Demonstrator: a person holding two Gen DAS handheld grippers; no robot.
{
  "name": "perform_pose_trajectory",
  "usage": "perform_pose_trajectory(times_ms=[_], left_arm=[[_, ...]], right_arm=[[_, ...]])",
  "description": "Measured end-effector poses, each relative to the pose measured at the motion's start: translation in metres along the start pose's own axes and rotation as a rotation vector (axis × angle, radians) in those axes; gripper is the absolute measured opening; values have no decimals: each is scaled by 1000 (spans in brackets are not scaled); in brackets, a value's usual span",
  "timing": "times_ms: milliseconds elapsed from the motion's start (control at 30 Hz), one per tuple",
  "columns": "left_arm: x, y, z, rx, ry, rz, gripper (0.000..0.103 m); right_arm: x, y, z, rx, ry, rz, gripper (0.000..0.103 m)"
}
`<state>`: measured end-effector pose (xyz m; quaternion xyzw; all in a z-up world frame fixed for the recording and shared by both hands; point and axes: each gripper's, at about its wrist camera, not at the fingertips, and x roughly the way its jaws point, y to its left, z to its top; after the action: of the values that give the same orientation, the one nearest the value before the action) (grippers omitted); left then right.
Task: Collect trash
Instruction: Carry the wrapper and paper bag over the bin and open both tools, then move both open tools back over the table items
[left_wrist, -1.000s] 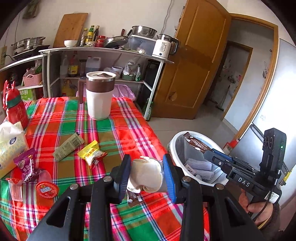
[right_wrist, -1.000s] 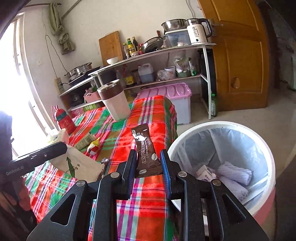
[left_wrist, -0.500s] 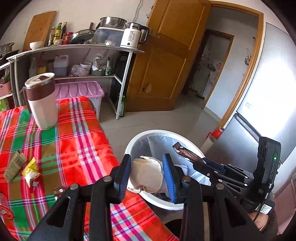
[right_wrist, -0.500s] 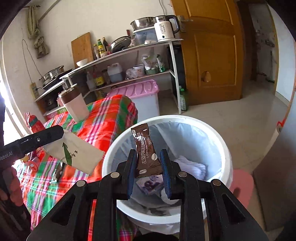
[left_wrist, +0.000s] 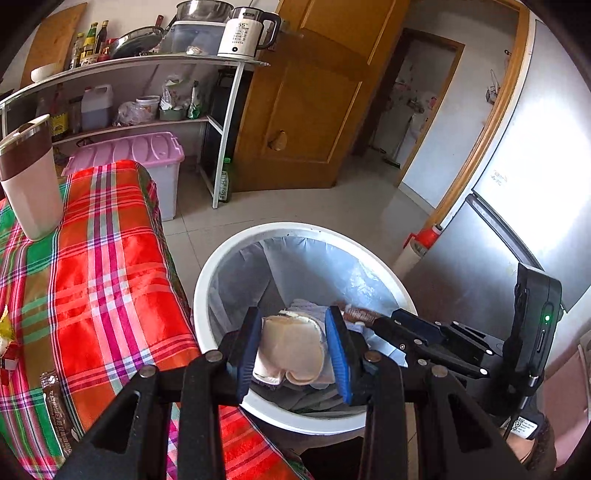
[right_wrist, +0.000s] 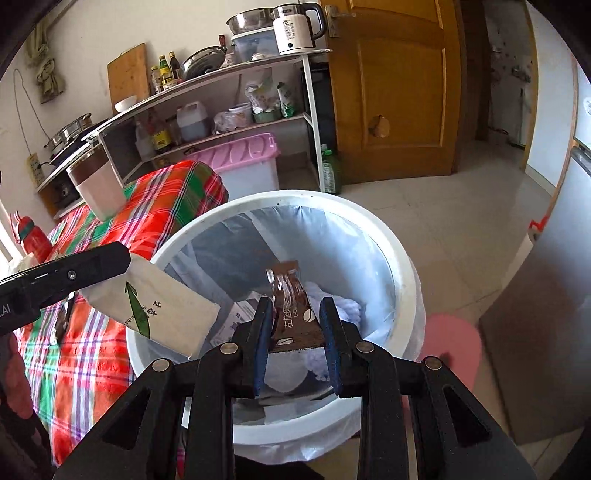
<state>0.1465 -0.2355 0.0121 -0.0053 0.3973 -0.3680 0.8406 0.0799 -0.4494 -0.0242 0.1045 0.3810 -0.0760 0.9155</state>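
My left gripper is shut on a cream paper packet and holds it over the white trash bin. From the right wrist view the same packet shows a green leaf print. My right gripper has widened around a brown coffee sachet, which still stands between the pads above the bin. The bin has a clear liner with tissues and wrappers inside. The right gripper also shows in the left wrist view, with the sachet tip at its front.
The table with the plaid cloth lies left of the bin, holding a brown-lidded mug, a brown sachet and a yellow wrapper. A pink-lidded box, a shelf rack, a wooden door and a fridge surround the bin.
Both grippers have moved from over the table to directly above the bin. The right gripper's fingers have spread apart around the coffee sachet, which has tilted.
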Motion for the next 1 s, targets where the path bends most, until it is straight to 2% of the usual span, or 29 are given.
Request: perform_pose_trajectory(times_ms=[100,133,167,233,467,767,867,1000], left_arm=[[-2,2,-1,-5,-4,13,40],[-3,4,-2,-6,-5,16,46],[-4,5,-2,-9,-3,17,48],[-7,9,-2,-17,-7,15,48],[-34,24,-12,-25,-32,59,61],[-84,61,-35,-70,-80,148,63],[-101,76,-43,-87,-99,211,64],[-126,99,-55,-129,-128,252,66]], right_arm=[[2,-2,0,10,6,-3,32],[3,-2,0,8,6,-6,38],[3,-1,0,7,4,-7,43],[1,2,0,4,1,0,46],[-13,21,1,-7,-33,32,46],[-25,69,-1,-57,-60,113,46],[-28,88,-4,-82,-63,140,46],[-28,112,-7,-102,-58,178,46]])
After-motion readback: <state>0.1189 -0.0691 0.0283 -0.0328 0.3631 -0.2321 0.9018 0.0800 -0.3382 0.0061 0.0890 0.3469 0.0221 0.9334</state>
